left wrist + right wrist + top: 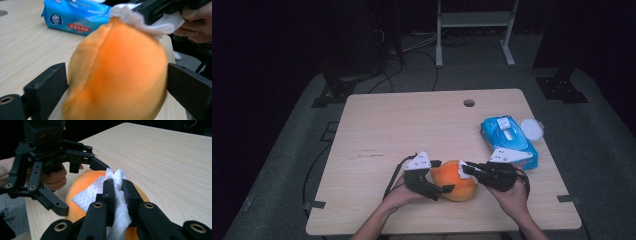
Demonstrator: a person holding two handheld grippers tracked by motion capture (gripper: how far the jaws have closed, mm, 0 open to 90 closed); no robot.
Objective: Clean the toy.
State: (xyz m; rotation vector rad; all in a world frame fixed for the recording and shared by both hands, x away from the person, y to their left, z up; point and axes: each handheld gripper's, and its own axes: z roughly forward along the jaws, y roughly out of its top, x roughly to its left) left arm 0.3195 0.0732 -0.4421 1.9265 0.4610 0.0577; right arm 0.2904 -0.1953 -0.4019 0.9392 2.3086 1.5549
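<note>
Grippers first: your left gripper (pixel 438 181) has its jaws spread wide around the orange plush fruit (pixel 455 180), one jaw pressing each side, so it has the fruit clamped. Your right gripper (pixel 467 169) has its jaws pinched nearly together on a white wipe (pixel 113 187), which lies pressed against the top of the fruit. That fruit sits near the table's (pixel 412 125) front edge, between your hands, with the blue wipe pack (pixel 508 140) off to its right.

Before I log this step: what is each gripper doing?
Left gripper: shut on the orange plush fruit.
Right gripper: shut on a white wipe.
</note>
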